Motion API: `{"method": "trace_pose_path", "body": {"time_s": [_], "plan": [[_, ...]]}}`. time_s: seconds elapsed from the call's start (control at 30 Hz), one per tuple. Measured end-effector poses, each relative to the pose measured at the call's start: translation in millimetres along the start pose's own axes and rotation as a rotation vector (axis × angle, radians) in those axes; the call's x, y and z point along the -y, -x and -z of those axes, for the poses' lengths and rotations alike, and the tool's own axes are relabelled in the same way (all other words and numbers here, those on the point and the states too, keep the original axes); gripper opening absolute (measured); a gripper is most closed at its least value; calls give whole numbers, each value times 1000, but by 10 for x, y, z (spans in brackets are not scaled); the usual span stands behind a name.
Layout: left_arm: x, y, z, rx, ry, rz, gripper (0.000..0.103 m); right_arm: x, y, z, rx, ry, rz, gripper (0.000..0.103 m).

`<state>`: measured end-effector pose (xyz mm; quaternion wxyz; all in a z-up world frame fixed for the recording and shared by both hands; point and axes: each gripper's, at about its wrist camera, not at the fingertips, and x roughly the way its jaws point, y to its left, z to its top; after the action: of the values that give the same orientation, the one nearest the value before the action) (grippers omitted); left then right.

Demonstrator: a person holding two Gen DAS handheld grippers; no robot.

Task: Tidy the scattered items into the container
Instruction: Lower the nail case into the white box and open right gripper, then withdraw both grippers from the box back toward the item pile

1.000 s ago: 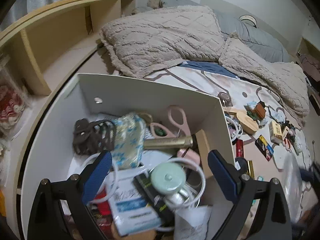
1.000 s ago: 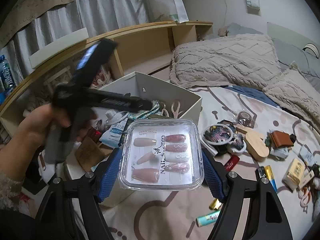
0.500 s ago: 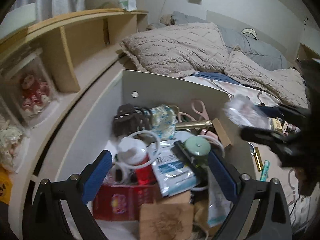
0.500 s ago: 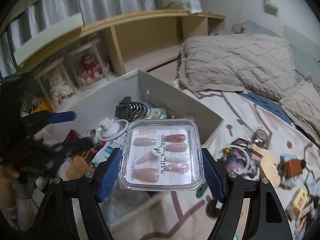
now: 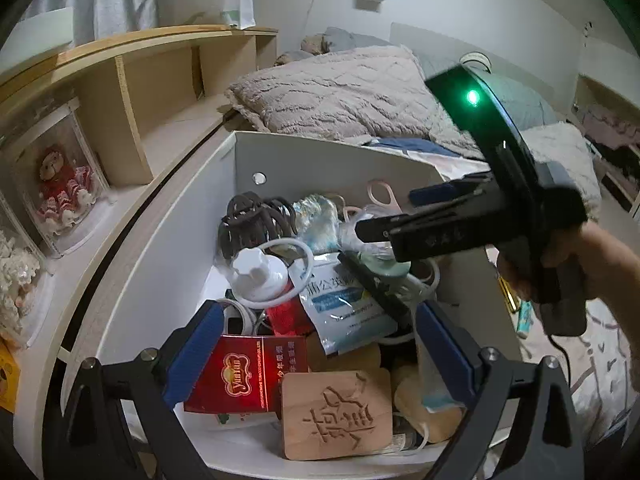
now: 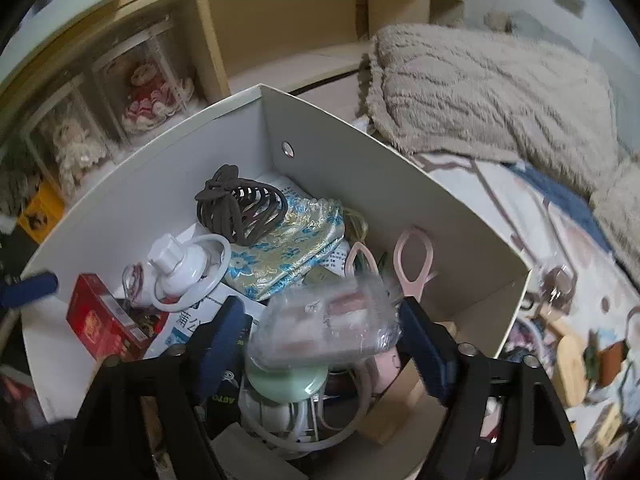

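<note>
- My right gripper [image 6: 320, 344] sits low in the frame centre of the right wrist view, over the white container [image 6: 400, 184]; the clear nail case [image 6: 324, 324] lies blurred between its blue pads, and I cannot tell whether they clamp it.
- My left gripper [image 5: 316, 354] shows at the bottom of the left wrist view, pads spread apart with nothing between them, above a red box [image 5: 244, 372] and a wooden tile [image 5: 336, 412].
- A dark hair claw [image 6: 240, 208] and pink scissors [image 6: 412, 264] lie inside the container, near its far wall.
- More items lie scattered on the bed [image 6: 520, 216], at the right edge of the frame.
</note>
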<state>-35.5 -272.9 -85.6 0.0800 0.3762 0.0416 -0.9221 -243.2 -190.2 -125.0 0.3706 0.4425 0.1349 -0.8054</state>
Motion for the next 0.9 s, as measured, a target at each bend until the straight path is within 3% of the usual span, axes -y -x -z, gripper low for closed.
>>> {"method": "trace_pose_path", "body": {"time_s": [0.03,0.2,0.33,0.47,0.9], "plan": [[8,-11,14,-2,-4,5,97,9,1,-7,0,-10,-13,100],[46,-16,55,7,-6,5,103,23,186,43,47,10,-22,100],[84,-9,48,18,-1,24,103,38,479,129,148,23,-62,103],[165,-3,22,31,-15,23,103,38,812,297,265,79,-15,103],[627,61,-45,82,-102,44,103,507,1287,774,297,23,67,103]]}}
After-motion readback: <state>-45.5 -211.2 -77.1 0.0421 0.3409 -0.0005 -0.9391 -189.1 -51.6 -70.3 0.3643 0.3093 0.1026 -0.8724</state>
